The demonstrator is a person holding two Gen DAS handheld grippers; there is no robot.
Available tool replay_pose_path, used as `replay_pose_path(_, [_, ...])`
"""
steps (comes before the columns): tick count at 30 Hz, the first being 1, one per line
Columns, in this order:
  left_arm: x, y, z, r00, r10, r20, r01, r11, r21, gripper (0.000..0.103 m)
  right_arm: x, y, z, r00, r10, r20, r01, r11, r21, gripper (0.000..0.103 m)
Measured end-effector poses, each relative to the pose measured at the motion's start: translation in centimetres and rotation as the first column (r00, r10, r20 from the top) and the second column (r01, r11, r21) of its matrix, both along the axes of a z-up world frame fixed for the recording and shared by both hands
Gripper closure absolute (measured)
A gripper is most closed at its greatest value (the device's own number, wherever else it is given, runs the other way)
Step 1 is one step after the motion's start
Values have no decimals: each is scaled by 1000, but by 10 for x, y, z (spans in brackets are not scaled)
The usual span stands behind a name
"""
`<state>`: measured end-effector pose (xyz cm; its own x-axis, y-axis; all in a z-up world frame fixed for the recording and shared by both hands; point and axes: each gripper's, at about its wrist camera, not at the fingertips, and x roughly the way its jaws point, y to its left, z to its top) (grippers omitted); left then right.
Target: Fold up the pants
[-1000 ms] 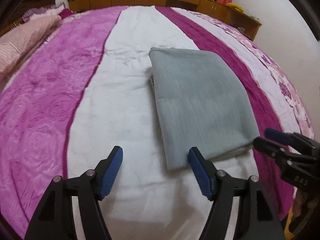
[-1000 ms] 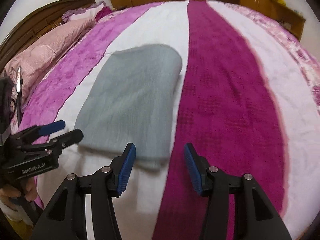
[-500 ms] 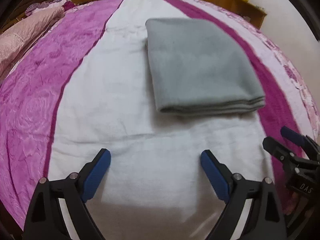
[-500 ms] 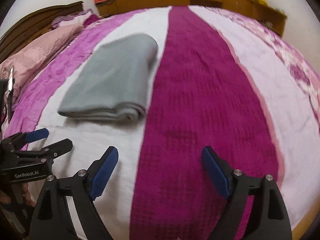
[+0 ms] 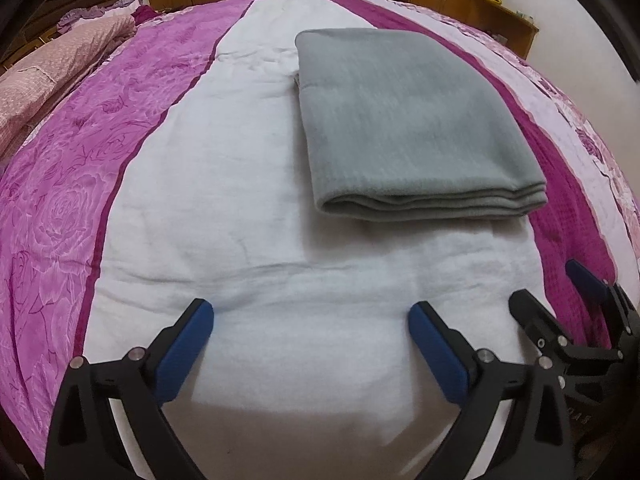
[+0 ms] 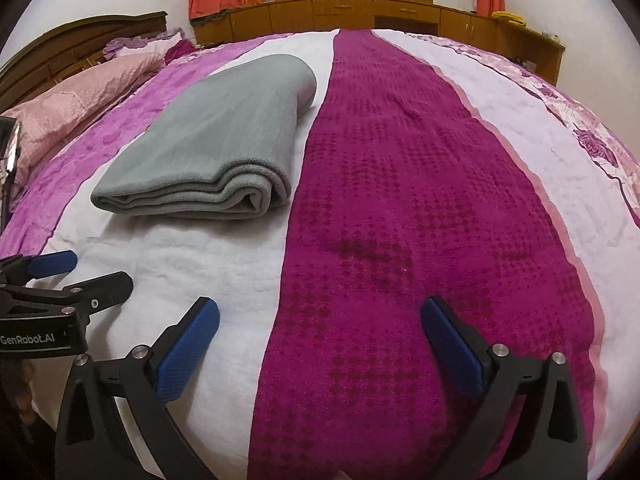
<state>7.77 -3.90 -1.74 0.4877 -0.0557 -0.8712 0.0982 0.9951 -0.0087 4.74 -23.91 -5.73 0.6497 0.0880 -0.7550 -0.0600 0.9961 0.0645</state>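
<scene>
Pants (image 5: 412, 120) folded, lying beyond both grippers.
Left gripper (image 5: 310, 320) and right gripper (image 6: 320, 316) just spread wide, empty, nearer than its layered edge.

The right gripper (image 5: 560, 292) is cut off by the right edge of the left wrist view, and the lettering on its body is too dark to read. The left gripper (image 6: 80, 272) is cut off by the left edge of the right wrist view, where a hand (image 6: 18, 384) beneath it is mostly hidden in shadow. The underside of the folded pants (image 5: 404, 120) is hidden against the bedspread (image 5: 248, 208), and small items on the cabinet (image 6: 520, 36) are too small to identify
</scene>
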Motion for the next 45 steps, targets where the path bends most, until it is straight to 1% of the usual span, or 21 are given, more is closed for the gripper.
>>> replay_pose_path(5, [1,0,0,1000,1,4,-1,1000,1,2,-1,1,-2,1000,-1,12,1,1000,-11,5])
replay_pose_path(17, [2,1,-1,1000,4,7,-4,1000,1,2,-4,-1,-3,1000,-6,27,6,1000,0,5])
replay_pose_path(45, [2,1,-1,1000,4,7,-4,1000,0,2,-5,0,-3,1000,-6,28,6,1000,0,4])
